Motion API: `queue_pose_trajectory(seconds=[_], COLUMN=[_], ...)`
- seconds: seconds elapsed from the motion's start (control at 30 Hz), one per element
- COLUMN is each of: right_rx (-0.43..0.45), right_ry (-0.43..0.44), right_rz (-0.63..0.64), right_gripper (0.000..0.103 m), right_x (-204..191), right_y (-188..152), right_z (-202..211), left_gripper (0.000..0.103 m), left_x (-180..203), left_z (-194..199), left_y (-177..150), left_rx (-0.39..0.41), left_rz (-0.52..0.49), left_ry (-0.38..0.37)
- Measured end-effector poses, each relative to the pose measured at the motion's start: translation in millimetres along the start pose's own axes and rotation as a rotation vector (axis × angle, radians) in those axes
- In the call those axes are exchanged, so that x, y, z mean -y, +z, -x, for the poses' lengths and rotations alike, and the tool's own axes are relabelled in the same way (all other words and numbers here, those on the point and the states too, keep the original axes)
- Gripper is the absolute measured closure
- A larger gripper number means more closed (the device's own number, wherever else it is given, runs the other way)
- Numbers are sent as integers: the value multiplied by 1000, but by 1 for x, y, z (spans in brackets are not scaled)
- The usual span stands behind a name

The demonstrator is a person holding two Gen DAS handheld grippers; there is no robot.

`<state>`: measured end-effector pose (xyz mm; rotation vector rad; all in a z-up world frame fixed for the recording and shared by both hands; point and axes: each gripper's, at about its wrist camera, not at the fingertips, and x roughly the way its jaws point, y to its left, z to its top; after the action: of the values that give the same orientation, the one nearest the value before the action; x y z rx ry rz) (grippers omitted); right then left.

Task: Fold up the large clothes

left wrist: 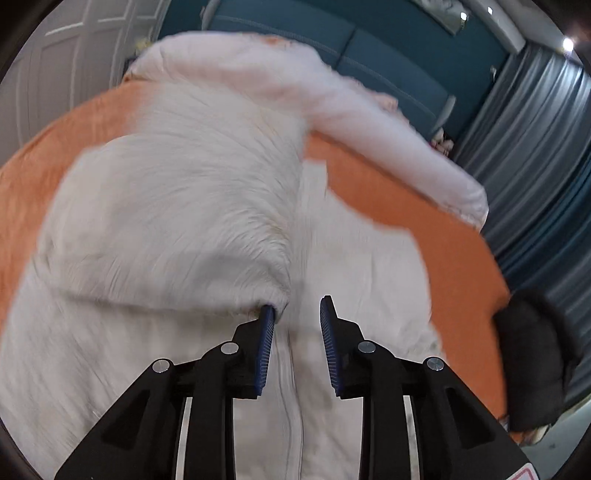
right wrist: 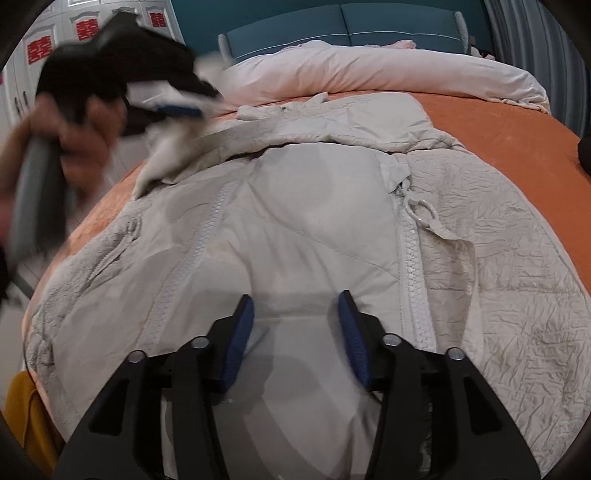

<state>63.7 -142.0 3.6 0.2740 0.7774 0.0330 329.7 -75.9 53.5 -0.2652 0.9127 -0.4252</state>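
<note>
Left wrist view: I see the left gripper [left wrist: 297,308] with its jaws parted by a narrow gap; the blue pad [left wrist: 266,325] on the left side of the picture touches a bunched fold of the white padded coat [left wrist: 177,206], but the pads do not press together on it, so I read the jaws as released. Motion blur smears this whole picture, and I cannot tell seam from crease in the cloth. Right wrist view: the right gripper [right wrist: 295,306] hangs over the coat's smooth lining [right wrist: 295,221], jaws about half open, nothing between the pads, and I cannot tell whether the tips rest on the fabric. The coat lies open and spread across the orange bedspread [right wrist: 517,122] of the bed, its two white zipper rows [right wrist: 413,266] running either side of the lining, its crinkled outer shell to the right. At upper left of this view the left gripper and the hand [right wrist: 79,136] holding it appear as a dark blur with pale cloth by the blue pads; whether that cloth is gripped is not readable here. A pale duvet [right wrist: 369,74] lies along the teal headboard [right wrist: 332,26]. A dark object [left wrist: 535,362] at the bed's right edge is cut off and unidentifiable.
</note>
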Motion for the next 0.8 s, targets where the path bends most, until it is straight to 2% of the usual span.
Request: queue_pose_trajectory(seconds=[0.07, 0.13, 0.17, 0.23, 0.3, 0.33, 0.4, 0.5, 0.57, 0.63, 0.73, 0.8], right_rx=[-3, -13, -29, -70, -53, -22, 10, 40, 55, 44, 7, -28], right_ry=[20, 21, 10, 32, 93, 124, 138, 115, 64, 29, -36, -118], right_rz=[3, 4, 2, -35, -83, -100, -88, -39, 32, 123, 315, 473], right_gripper=[48, 47, 47, 46, 46, 46, 42, 38, 37, 36, 32, 34], right_x=[-1, -2, -4, -6, -5, -7, -10, -23, -41, -64, -109, -132], right_y=[1, 3, 6, 18, 35, 52, 80, 128, 155, 171, 180, 178], right_z=[1, 2, 3, 8, 16, 20, 16, -12, -38, -63, -107, -144], left_gripper=[69, 59, 57, 39, 36, 36, 36, 36, 36, 36, 37, 36], left_x=[-6, -21, -29, -57, -87, -95, -132, -191, -221, -236, -241, -240], left_z=[3, 21, 33, 56, 76, 79, 82, 78, 71, 59, 45, 33], left_y=[-12, -15, -19, -12, 0, 10, 20, 23, 19, 16, 11, 6], left_rx=[1, 35, 65, 147, 224, 234, 229, 214, 198, 186, 159, 130], left_rz=[25, 50, 52, 39, 35, 43, 97, 255, 337, 374, 354, 324], left_ry=[7, 5, 9, 46, 132, 160, 228, 288, 319, 342, 372, 430])
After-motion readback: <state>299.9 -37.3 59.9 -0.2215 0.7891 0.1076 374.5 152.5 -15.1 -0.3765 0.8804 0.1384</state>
